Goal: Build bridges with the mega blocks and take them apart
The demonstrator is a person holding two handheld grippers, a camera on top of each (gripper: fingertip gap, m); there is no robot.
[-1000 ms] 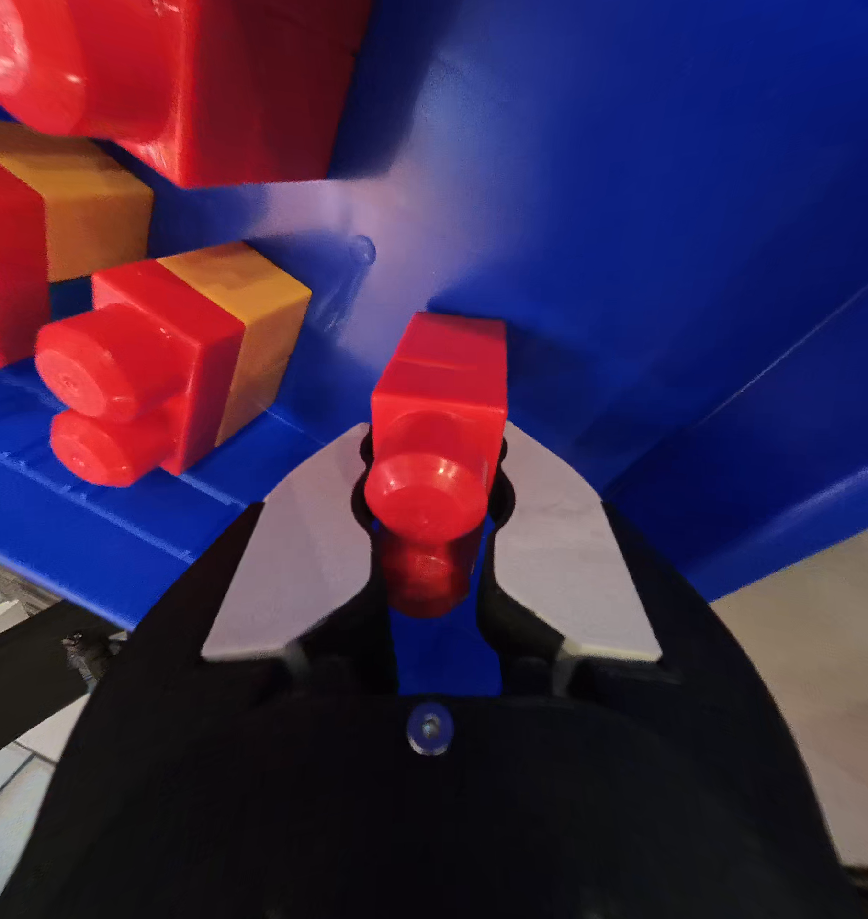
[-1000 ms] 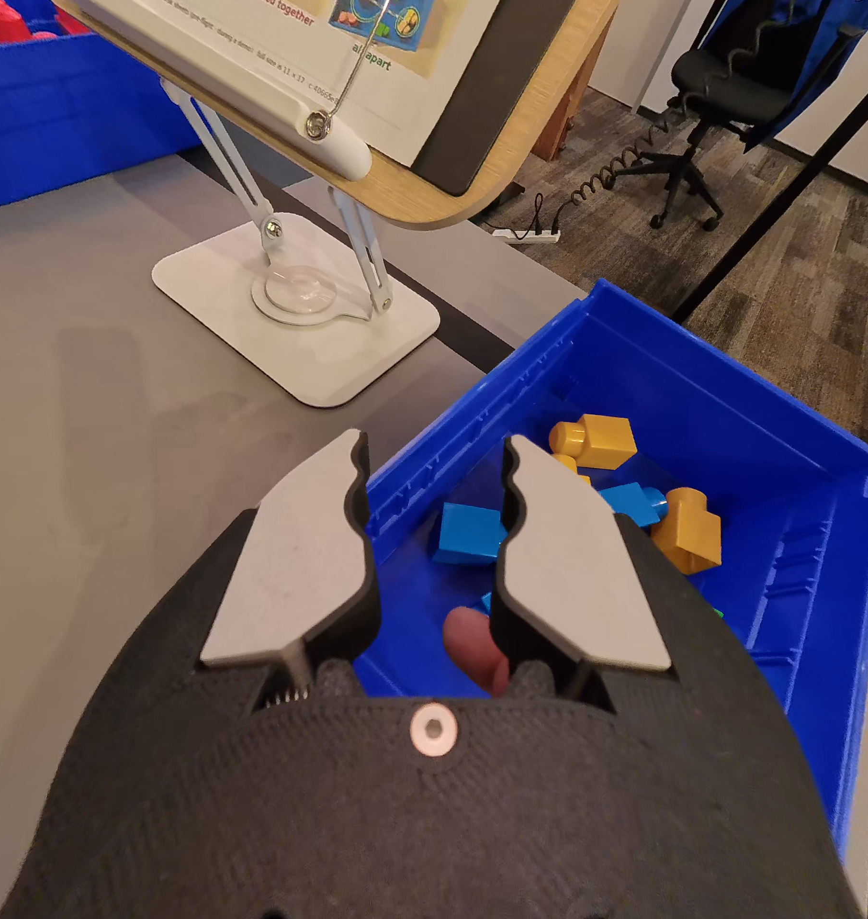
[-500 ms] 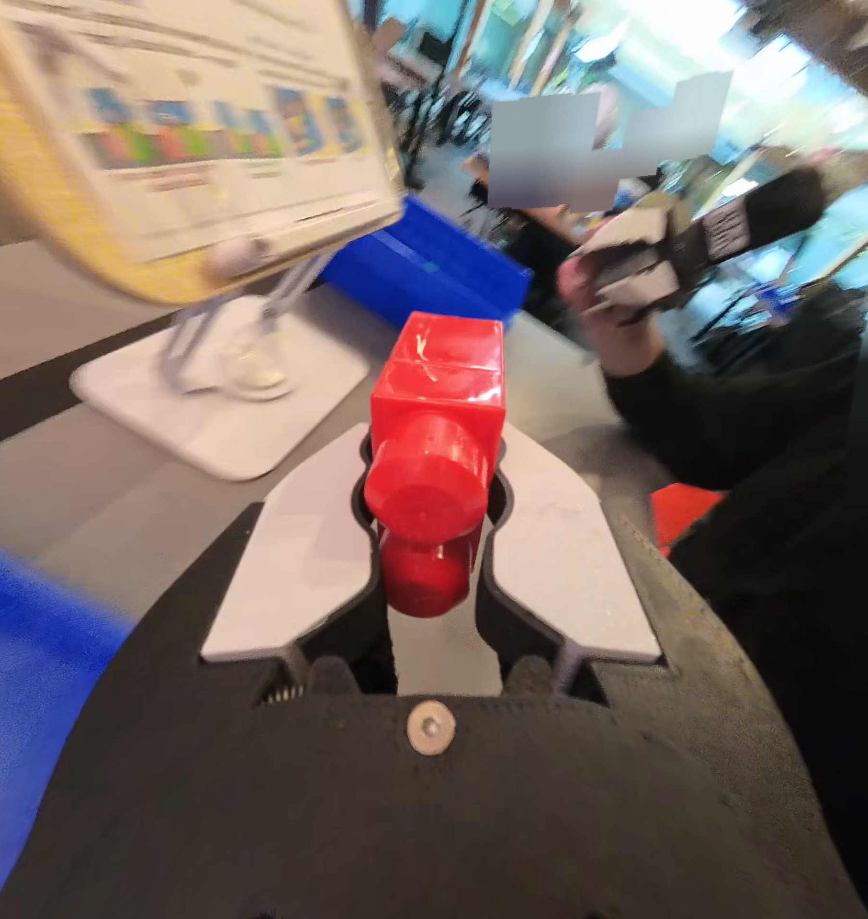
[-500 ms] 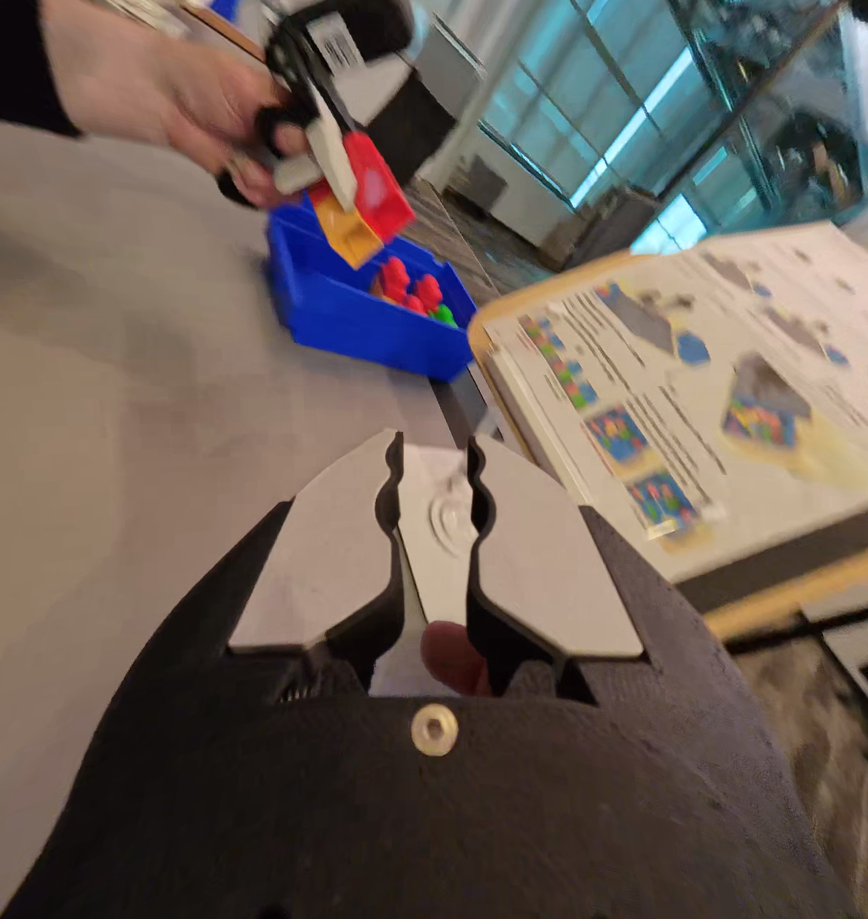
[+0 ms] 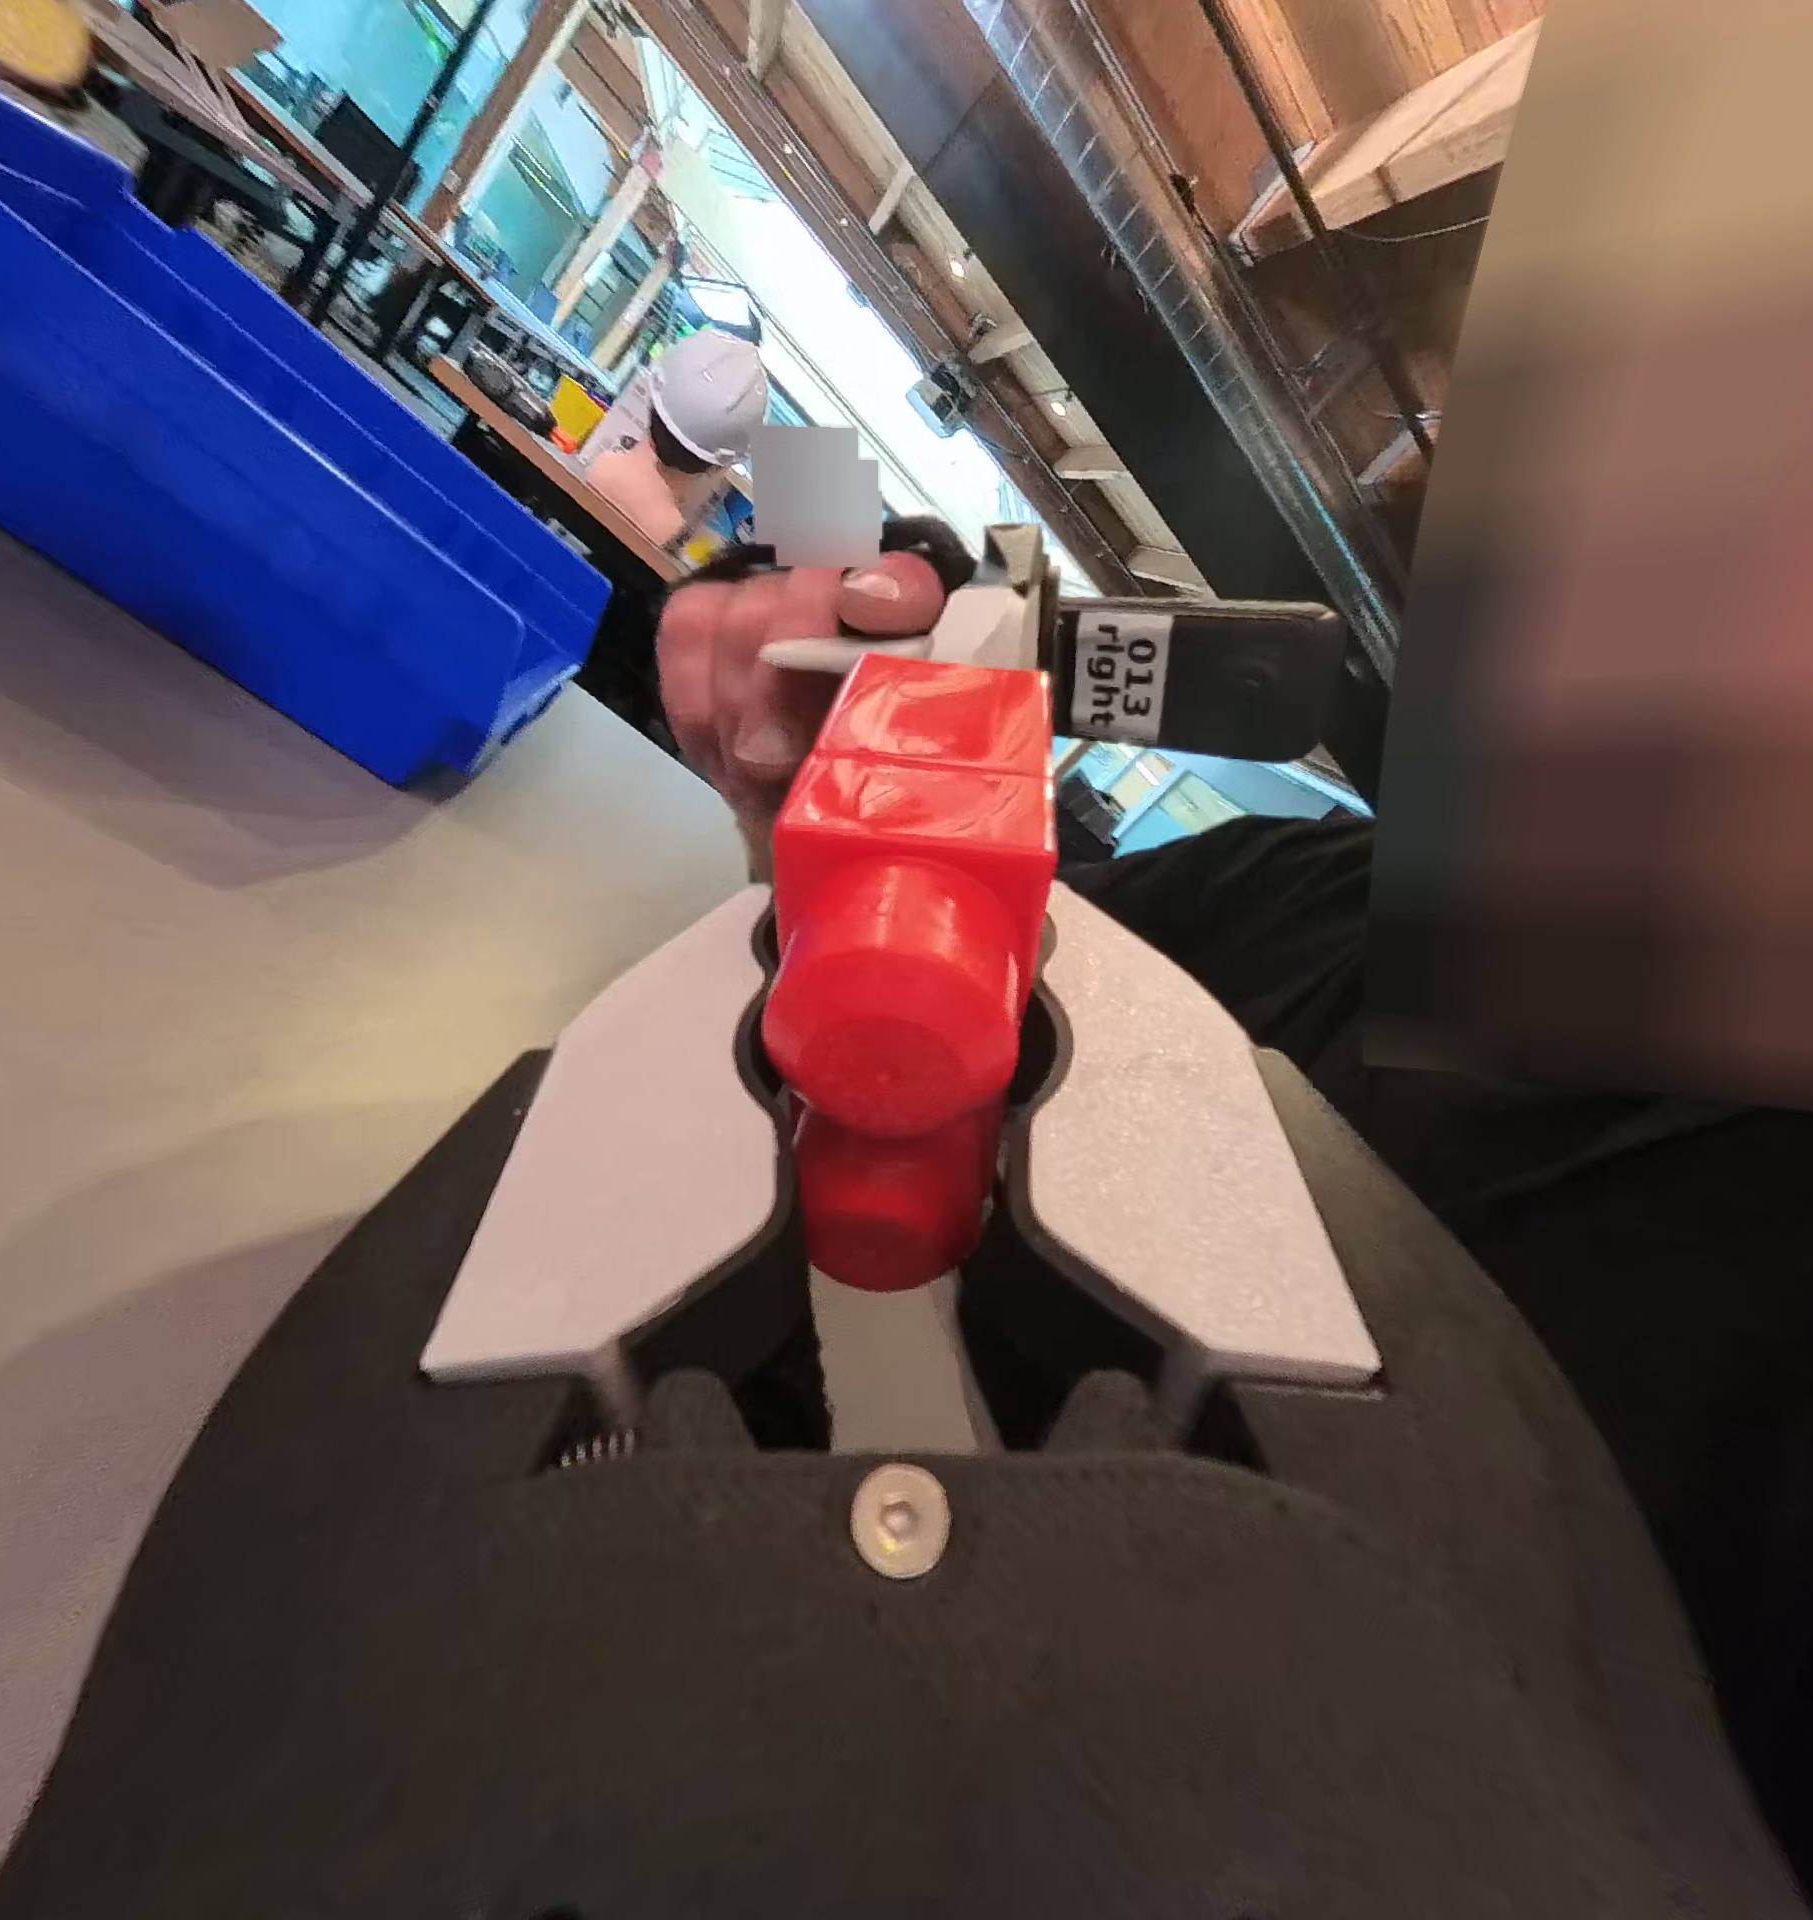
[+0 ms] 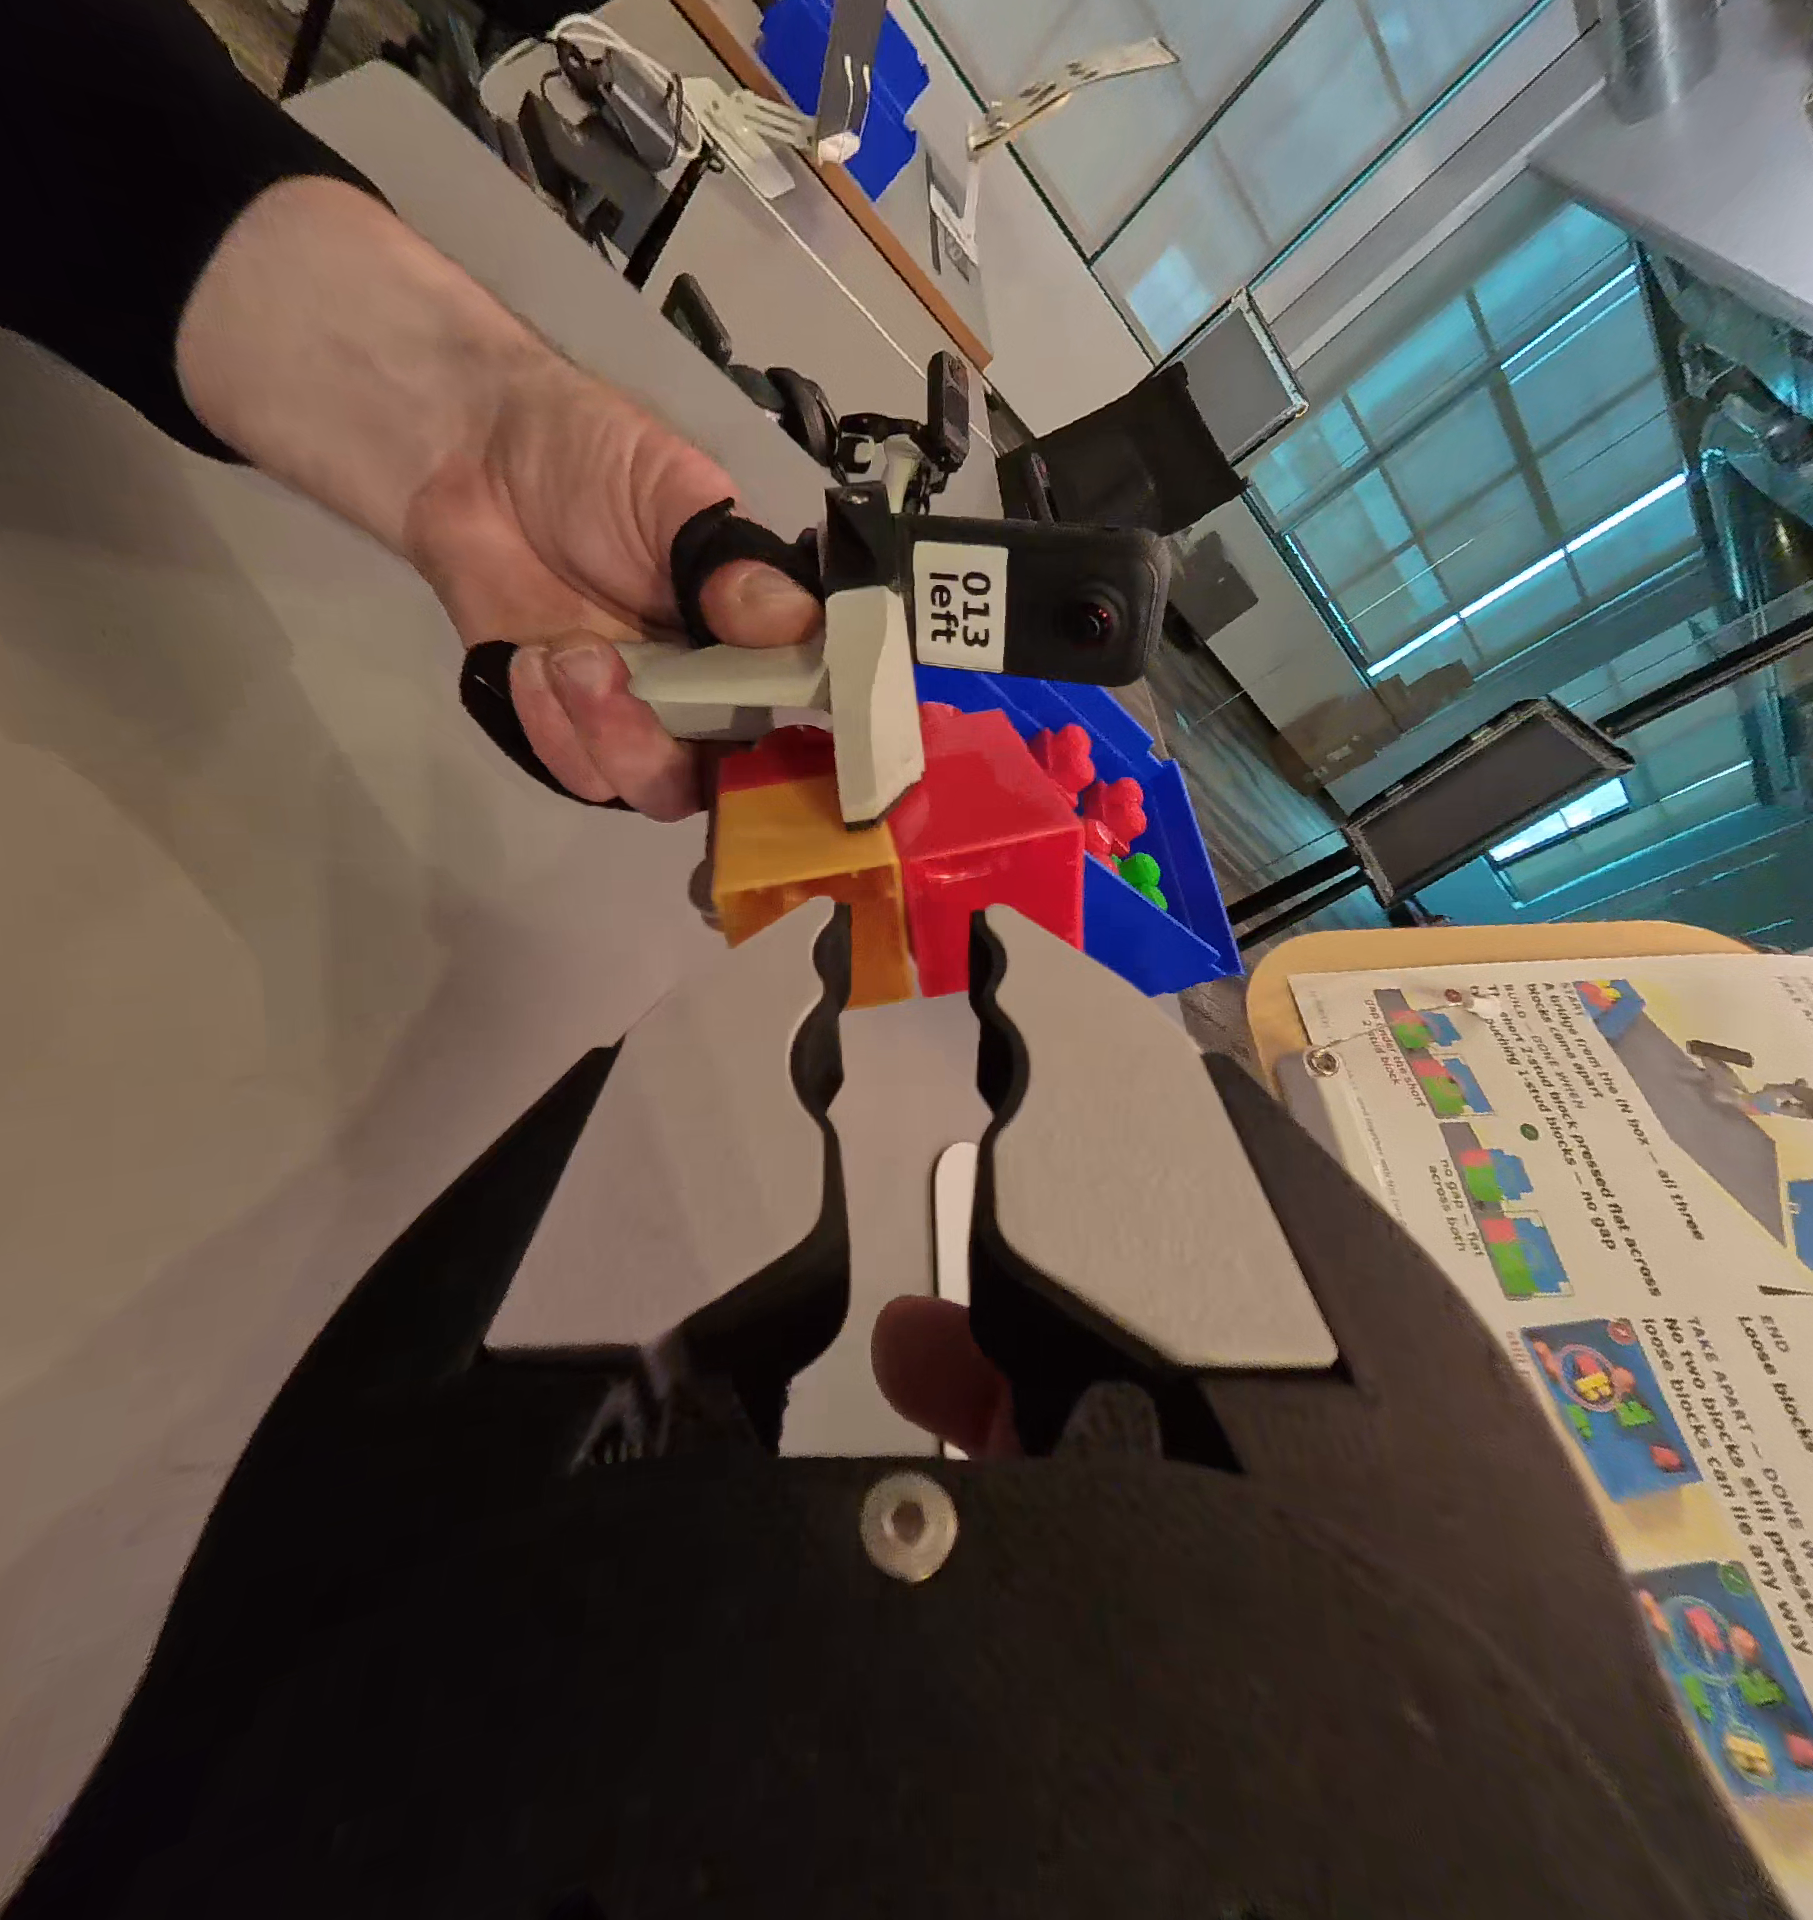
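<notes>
Red plastic is filling the centre of the left wrist view: the left gripper (image 5: 907, 997) is clamping a block assembly (image 5: 912, 821) between its pale fingers (image 5: 632, 1164), both pads pressing on the sides, two round studs pointing back toward the camera. Beyond it, in the upper middle of that frame, a hand (image 5: 746, 665) is holding the right gripper (image 5: 995, 613), and a blue bin (image 5: 258, 499) is sitting on the grey table (image 5: 206, 987) at the upper left.

Nearest in the right wrist view, the right gripper's own fingers (image 6: 1120, 1195) are standing partly apart with only table surface showing between them; nothing is in their grasp. Just past their tips, at frame centre, the same assembly is showing its other side: an orange block (image 6: 798, 862) joined to a red block (image 6: 985, 842), gripped by the left gripper's pale finger (image 6: 871, 727), with the person's other hand (image 6: 528, 540) holding that tool at the upper left. Whether the right gripper's tips are touching the assembly cannot be told. Farther back, a second blue bin (image 6: 1151, 925) is holding loose red and green blocks (image 6: 1120, 821). An instruction sheet (image 6: 1608, 1247) on a wooden board is lying at the right edge.
</notes>
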